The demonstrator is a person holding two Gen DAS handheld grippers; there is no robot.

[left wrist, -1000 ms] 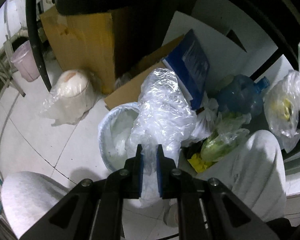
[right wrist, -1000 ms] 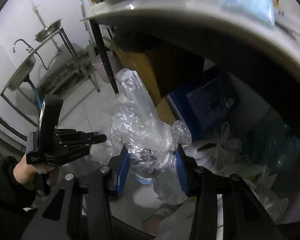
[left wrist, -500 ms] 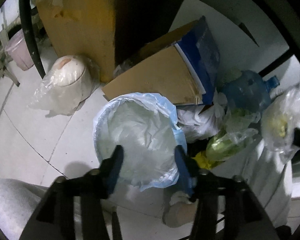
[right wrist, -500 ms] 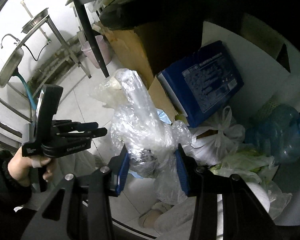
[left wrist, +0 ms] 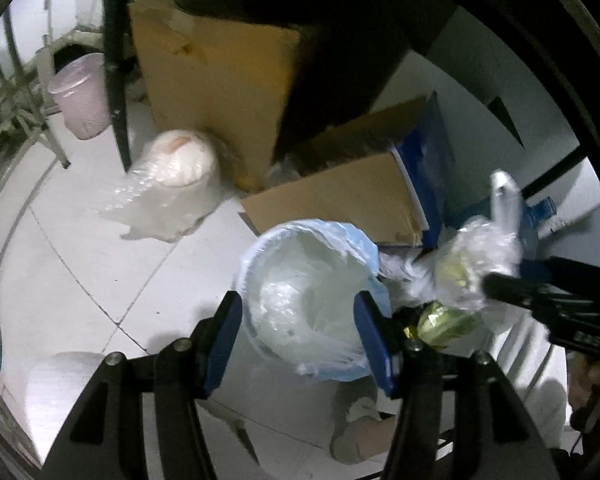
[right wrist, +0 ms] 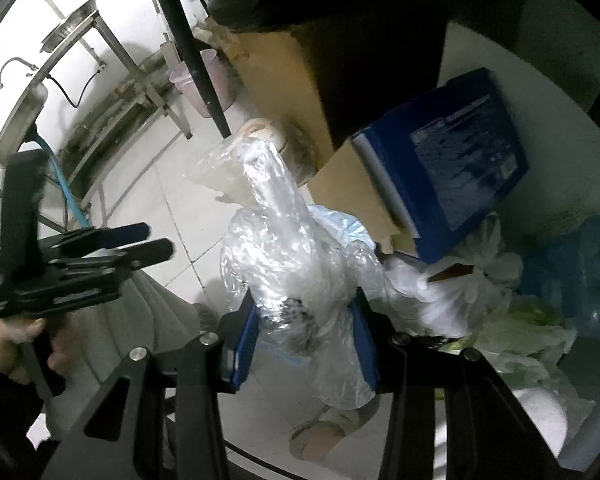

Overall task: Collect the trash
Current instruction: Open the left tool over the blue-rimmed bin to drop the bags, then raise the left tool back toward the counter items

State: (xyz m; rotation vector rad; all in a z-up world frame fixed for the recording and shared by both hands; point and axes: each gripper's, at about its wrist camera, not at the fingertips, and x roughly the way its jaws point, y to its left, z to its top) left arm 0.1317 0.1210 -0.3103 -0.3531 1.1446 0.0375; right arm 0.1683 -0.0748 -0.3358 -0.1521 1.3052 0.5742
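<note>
1. We see a round bin (left wrist: 260, 280) on the tiled floor, lined with thin, crinkled pale-blue plastic.
2. Behind the bin stand a brown cardboard box (left wrist: 220, 92) and a glossy blue carton (right wrist: 452, 152).
3. Our right gripper (right wrist: 304, 336), pointing steeply down, clamps a crumpled clear plastic bag (right wrist: 284, 248) beside the bin.
4. Our left gripper (left wrist: 296, 340) hangs above the bin; its jaws have just been opening, with nothing gripped between them.
</note>
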